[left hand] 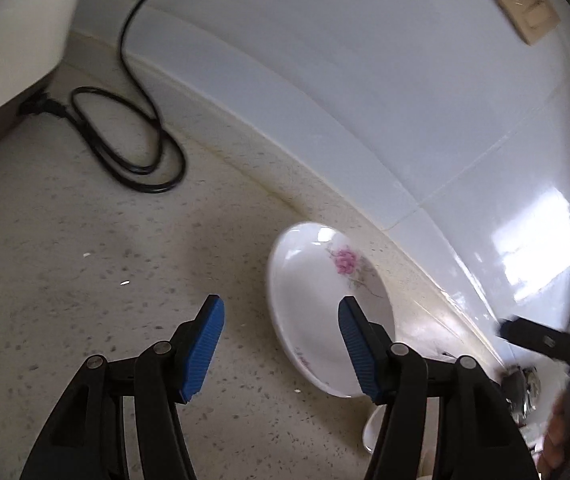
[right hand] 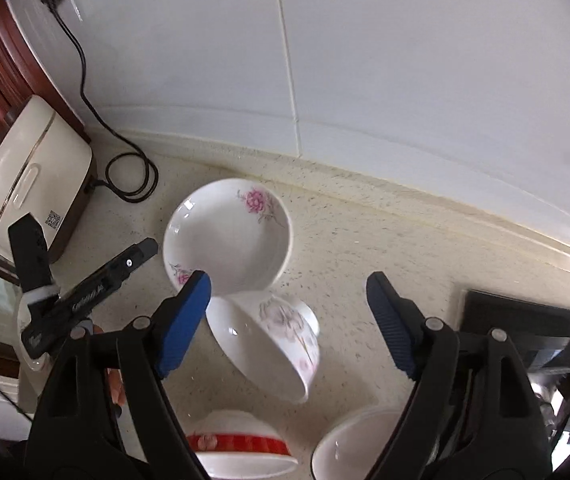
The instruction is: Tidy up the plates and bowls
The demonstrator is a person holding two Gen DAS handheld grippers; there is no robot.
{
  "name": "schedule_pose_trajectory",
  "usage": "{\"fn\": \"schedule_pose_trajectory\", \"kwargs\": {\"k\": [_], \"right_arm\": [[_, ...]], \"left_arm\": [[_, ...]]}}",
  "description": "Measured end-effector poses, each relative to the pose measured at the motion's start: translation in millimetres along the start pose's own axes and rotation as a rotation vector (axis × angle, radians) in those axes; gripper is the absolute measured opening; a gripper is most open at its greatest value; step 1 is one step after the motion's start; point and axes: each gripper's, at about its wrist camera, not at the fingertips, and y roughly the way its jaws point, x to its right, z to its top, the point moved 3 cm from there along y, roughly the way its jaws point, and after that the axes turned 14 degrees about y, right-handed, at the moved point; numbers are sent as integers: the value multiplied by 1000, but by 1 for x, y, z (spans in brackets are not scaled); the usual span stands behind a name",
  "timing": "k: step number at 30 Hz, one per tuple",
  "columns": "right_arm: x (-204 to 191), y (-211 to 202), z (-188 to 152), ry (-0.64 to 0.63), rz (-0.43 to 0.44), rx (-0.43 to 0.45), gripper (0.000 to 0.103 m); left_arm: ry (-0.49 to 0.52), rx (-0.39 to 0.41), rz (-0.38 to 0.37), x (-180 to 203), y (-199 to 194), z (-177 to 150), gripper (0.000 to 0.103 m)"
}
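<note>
Right claw [right hand: 287,320] spread, empty, above the tipped bowl [right hand: 269,344], presumably to right it. Plate [right hand: 227,236] at 11 o'clock touches the bowl. Left claw [left hand: 281,350] spread, empty, plate at 1 o'clock on tabletop [left hand: 85,300].

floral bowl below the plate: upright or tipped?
Tipped. The floral bowl lies on its side on the counter, mouth facing lower left, foot toward upper right.
</note>
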Motion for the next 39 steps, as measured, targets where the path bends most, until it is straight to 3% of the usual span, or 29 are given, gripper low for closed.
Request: {"fn": "schedule_pose_trajectory", "kwargs": {"k": [7, 12, 14, 16, 22, 24, 27, 31, 39], "right_arm": [[-1, 47, 21, -35, -10, -126, 82], [-1, 73, 27, -91, -86, -194, 82], [2, 80, 27, -99, -97, -209, 82], [6, 89, 28, -84, -90, -234, 82], [10, 99, 30, -81, -82, -253, 82], [9, 100, 31, -85, -89, -253, 80], [4, 108, 30, -109, -95, -273, 66], [-5, 118, 25, -168, -134, -279, 59], [-3, 133, 30, -152, -136, -315, 45]], "left_arm": [[22, -36, -28, 1, 16, -4, 59], [8, -52, -38, -5, 23, -3, 59], [-11, -71, -37, -10, 25, -5, 56], [-3, -80, -43, -9, 26, -6, 46], [4, -93, -84, -4, 32, -10, 41], [11, -96, -88, -2, 33, -10, 39], [5, -96, -92, -4, 33, -10, 37], [11, -98, -90, -4, 33, -11, 34], [37, -106, -96, 4, 40, -13, 28]]}}
